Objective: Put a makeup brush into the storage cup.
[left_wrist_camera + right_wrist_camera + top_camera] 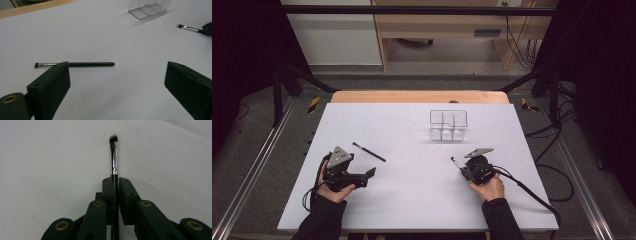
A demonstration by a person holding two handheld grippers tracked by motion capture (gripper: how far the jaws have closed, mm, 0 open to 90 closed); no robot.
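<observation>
Progress is partial: your right gripper [115,180] pinches one brush [113,155] in its jaws, your left gripper [117,82] is spread before the second brush [82,64], organizer [448,124] unfilled.

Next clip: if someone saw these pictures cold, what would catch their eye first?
Probably the right gripper, near the table's right front, shut on a small makeup brush whose silver ferrule and bristle tip stick out past the jaws. Next, the left gripper at the left front, jaws wide open, with a second black brush lying loose on the white table just beyond it. A clear divided organizer stands farther back, right of centre.
</observation>
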